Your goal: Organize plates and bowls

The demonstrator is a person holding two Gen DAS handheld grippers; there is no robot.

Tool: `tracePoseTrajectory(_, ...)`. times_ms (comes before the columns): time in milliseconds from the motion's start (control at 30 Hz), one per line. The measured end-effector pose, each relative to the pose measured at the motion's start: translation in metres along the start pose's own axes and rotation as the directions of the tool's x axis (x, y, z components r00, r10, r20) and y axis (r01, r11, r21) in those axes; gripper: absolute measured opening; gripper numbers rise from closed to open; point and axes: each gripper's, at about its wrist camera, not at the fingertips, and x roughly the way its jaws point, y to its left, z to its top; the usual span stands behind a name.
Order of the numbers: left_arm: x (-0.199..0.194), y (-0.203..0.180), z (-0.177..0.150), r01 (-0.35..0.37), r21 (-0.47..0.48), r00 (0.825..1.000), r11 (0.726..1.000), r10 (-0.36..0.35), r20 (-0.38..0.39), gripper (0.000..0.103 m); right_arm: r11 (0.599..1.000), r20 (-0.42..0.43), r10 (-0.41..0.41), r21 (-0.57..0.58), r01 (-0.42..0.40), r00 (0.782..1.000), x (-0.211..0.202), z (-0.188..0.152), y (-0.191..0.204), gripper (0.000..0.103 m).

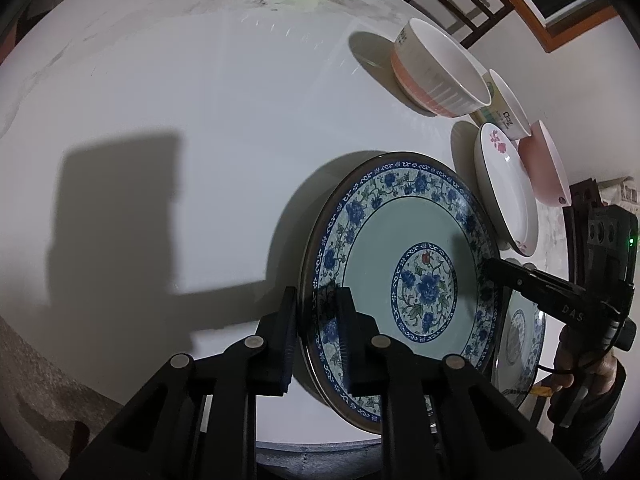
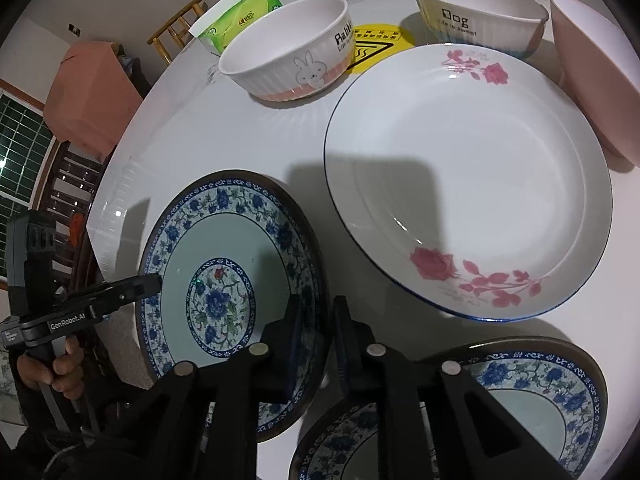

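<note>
Both grippers (image 1: 316, 320) (image 2: 318, 328) pinch the blue-flowered plate's (image 1: 400, 240) opposite rims.

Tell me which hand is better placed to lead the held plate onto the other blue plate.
Right: the right gripper clamps the held plate at the rim beside the other blue plate; the left gripper holds the far rim.

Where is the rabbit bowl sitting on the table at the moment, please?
In the right wrist view the rabbit bowl stands upright at the far side, between the green tissue pack and the yellow sticker.
</note>
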Motion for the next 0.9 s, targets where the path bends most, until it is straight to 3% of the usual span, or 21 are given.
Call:
tracePoseTrajectory(633, -0.027, 0.021, 0.011, -0.076, 0.047, 0.996, 0.996, 0.073, 0.06, 0.017, 1.0, 0.027, -0.005, 0.01, 0.005, 1.0, 0.014, -0.014, 0.046, 0.015)
tracePoseTrajectory(900, -0.023, 0.031, 0.017, -0.084, 0.048, 0.993, 0.995, 0.08, 0.084, 0.017, 1.0, 0.04, -0.006, 0.027, 0.005, 0.999, 0.019, -0.014, 0.046, 0.015)
